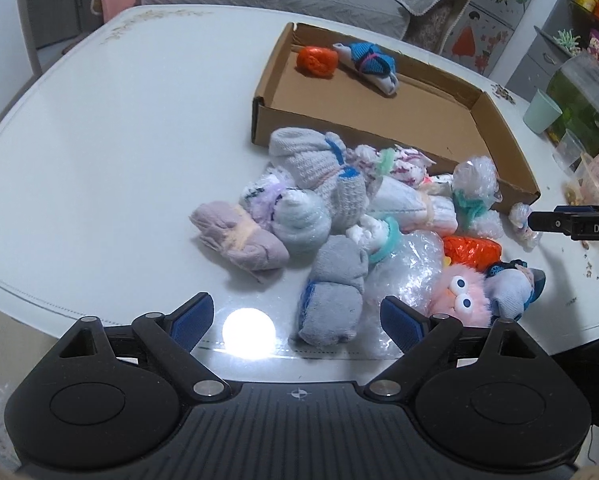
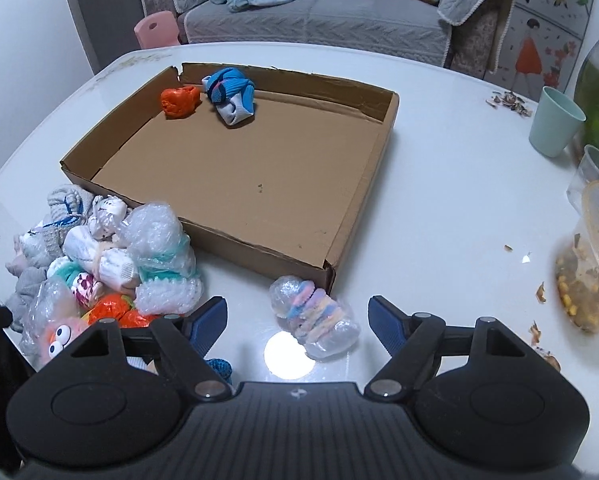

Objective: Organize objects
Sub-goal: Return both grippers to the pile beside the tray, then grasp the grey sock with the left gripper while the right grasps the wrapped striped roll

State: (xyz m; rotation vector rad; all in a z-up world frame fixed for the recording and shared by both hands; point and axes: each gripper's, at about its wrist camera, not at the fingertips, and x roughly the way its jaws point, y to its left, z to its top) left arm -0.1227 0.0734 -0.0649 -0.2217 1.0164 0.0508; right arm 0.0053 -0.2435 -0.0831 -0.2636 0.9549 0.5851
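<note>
A shallow cardboard box [image 2: 363,216] [image 1: 499,136] lies on the white table and holds an orange bundle [image 2: 179,101] [image 1: 316,60] and a blue-and-white sock roll [image 2: 231,94] [image 1: 369,65] at its far corner. A pile of rolled socks and plastic-wrapped bundles [image 1: 339,208] [image 2: 111,256] lies in front of the box. My left gripper [image 1: 297,320] is open, with a grey-and-blue sock roll [image 1: 333,292] between its fingers. My right gripper [image 2: 297,318] is open around a plastic-wrapped pastel striped bundle [image 2: 315,318] by the box's near corner. The right gripper's tip [image 1: 571,222] shows in the left view.
A mint cup [image 2: 553,122], a clear cup [image 2: 597,168] and a plastic container of food [image 2: 591,260] stand at the table's right, with scattered crumbs [image 2: 539,292]. A pink fuzzy toy with eyes [image 1: 459,294] lies in the pile. A grey sofa [image 2: 319,12] stands behind the table.
</note>
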